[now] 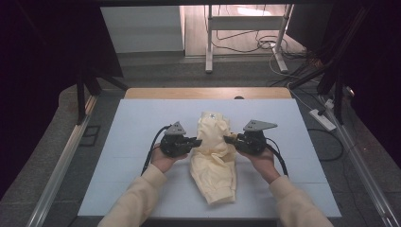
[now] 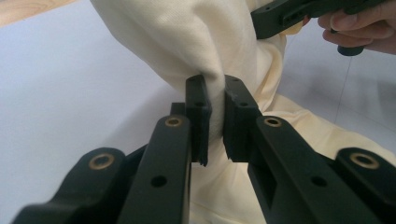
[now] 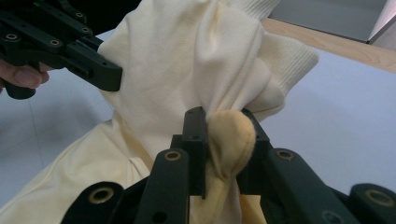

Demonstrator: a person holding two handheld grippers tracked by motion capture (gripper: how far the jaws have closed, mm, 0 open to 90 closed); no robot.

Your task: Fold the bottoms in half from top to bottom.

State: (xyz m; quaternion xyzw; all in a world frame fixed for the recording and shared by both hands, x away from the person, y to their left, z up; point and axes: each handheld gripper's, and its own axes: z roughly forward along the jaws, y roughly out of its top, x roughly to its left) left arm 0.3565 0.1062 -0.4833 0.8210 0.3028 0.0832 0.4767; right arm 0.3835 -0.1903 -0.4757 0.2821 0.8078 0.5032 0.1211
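A pale yellow garment [image 1: 213,156] lies lengthwise in the middle of the white table top [image 1: 132,123], its ribbed hem at the far end. My left gripper [image 1: 197,141] is shut on a fold of its left edge; in the left gripper view the cloth [image 2: 196,46] is pinched between the pads [image 2: 198,112]. My right gripper [image 1: 227,138] is shut on a bunched fold of the right edge [image 3: 231,140]. The two grippers face each other across the garment, which is lifted a little between them. Each gripper view shows the other gripper [image 2: 299,14] [image 3: 70,51] farther off.
The white board ends in a wooden strip [image 1: 208,92] at the far side. Grey floor, cables and a power strip [image 1: 322,119] lie to the right. A metal stand [image 1: 246,33] is beyond the table. Dark curtains hang on both sides.
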